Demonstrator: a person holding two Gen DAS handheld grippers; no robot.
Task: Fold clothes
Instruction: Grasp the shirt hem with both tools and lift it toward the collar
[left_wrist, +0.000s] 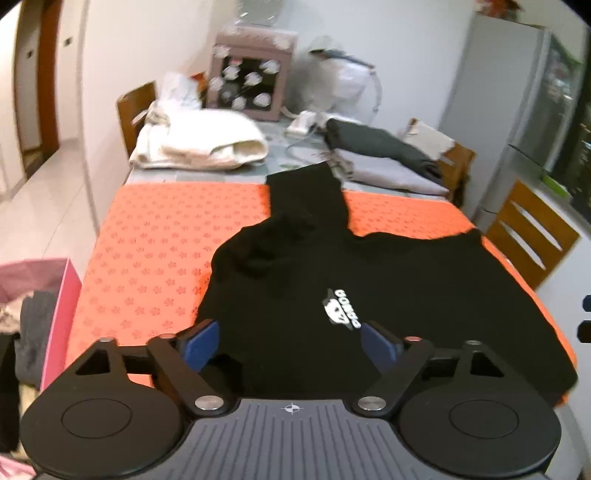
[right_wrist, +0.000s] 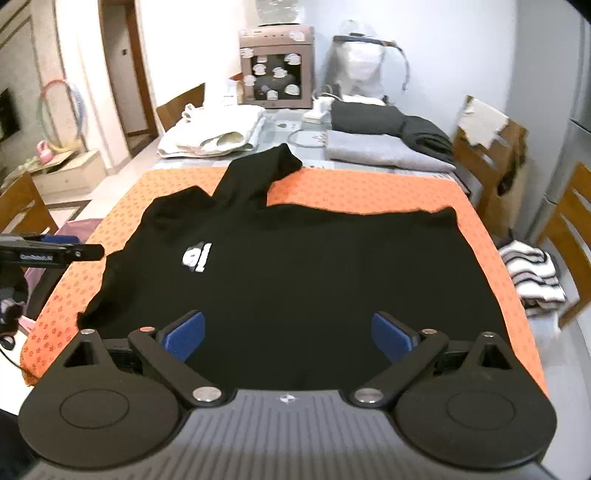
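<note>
Right wrist view: the black hoodie (right_wrist: 295, 266) lies flat on the orange mat (right_wrist: 369, 188). Both claws — right gripper (right_wrist: 288, 336), left gripper (left_wrist: 290, 345) — are wide and empty. Grab a sleeve edge, fold it inward slowly.

Left claw (left_wrist: 290, 345) and right claw (right_wrist: 288, 336) alike, black linkage arms with silver round screw heads, blue ribbed finger pads (right_wrist: 183, 334), two black round discs, grey ridged housing with a small white crosshair mark
</note>
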